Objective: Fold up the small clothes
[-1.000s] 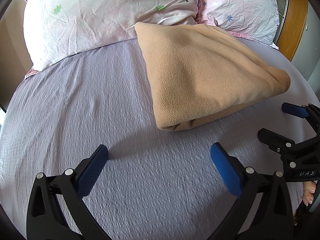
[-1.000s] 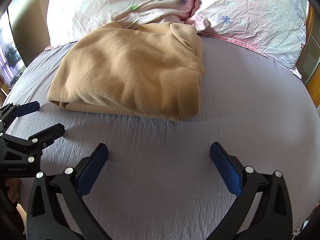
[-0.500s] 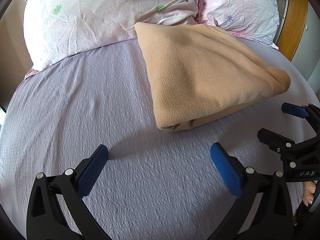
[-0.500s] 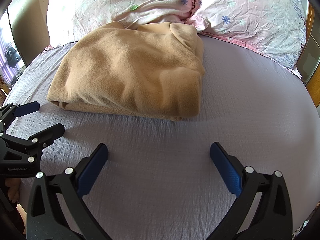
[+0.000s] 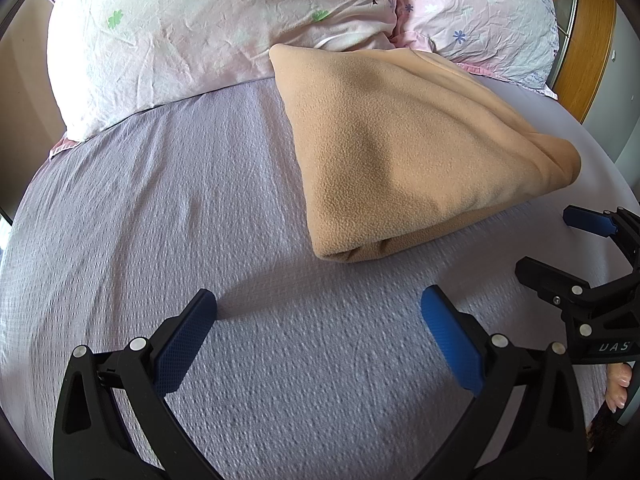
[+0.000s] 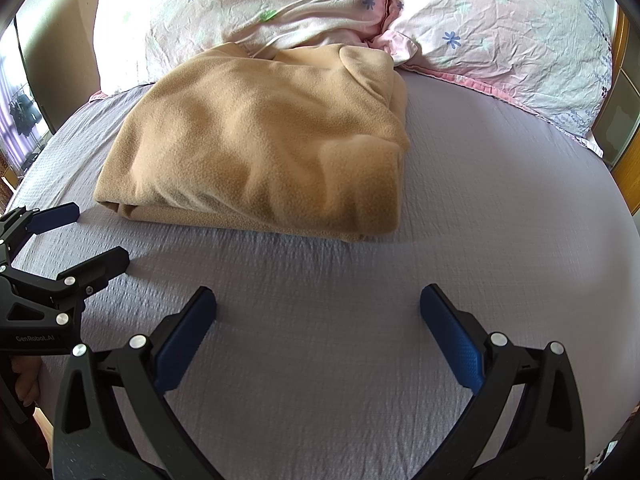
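Folded fleece (image 6: 256, 152) on bed sheet (image 6: 480, 208), pillows (image 6: 500, 40) just behind it

Ahead of our left hand-held gripper (image 5: 318, 320) we have a broad stretch of bare lilac bed sheet (image 5: 160, 220), free all the way up to the left pillow (image 5: 200, 28). To its right the folded tan fleece garment (image 5: 400, 152) rises as a soft mound, its near corner just ahead of the blue pads. Our right hand-held gripper (image 6: 318, 320), jaws wide apart, faces open sheet too; the garment lies ahead and to the left, its near edge apart from the pads. To the right of the garment the sheet runs free up to the right pillow (image 6: 500, 40). Both pillows block the far end, touching the garment's back edge.
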{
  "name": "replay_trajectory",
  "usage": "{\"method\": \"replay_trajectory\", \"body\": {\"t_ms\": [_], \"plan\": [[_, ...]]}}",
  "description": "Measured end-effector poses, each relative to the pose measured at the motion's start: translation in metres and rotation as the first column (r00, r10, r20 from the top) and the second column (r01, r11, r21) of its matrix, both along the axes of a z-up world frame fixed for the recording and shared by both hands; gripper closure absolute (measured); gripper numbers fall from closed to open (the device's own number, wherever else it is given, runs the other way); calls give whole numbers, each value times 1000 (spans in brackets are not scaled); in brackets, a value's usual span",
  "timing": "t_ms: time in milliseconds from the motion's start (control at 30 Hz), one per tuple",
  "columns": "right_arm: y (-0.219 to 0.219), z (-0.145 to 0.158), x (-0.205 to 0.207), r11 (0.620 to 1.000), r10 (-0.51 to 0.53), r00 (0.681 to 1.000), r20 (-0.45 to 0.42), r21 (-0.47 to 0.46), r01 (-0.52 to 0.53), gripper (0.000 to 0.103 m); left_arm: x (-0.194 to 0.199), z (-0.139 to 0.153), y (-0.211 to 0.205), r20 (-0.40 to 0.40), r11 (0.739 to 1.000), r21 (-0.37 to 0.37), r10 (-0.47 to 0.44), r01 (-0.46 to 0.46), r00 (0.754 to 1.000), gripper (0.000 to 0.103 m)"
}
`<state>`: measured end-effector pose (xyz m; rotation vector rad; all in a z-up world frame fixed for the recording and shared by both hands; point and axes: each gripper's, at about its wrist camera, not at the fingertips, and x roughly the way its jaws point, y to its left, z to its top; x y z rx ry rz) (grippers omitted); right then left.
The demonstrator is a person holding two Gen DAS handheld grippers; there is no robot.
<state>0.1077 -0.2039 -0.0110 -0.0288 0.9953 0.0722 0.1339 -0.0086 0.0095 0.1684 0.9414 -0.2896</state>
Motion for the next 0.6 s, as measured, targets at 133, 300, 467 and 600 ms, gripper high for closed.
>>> {"method": "replay_trajectory", "body": {"t_ms": [133, 300, 467, 600], "plan": [[0, 0, 0, 1000, 0, 1000, 0, 0, 0, 2, 1, 0, 0, 0, 1000, 0, -1, 1, 1000, 1], [0, 0, 0, 1000, 0, 1000, 0, 0, 0, 2, 1, 0, 0, 0, 1000, 0, -2, 2, 1000, 1], [0, 0, 0, 1000, -1, 1000, 0, 0, 1, 2, 1, 0, 0, 0, 1000, 0, -1, 1, 1000, 1], [0, 0, 0, 1000, -1, 1000, 0, 0, 1, 2, 1, 1, 0, 1, 1000, 0, -1, 1, 1000, 1]]}}
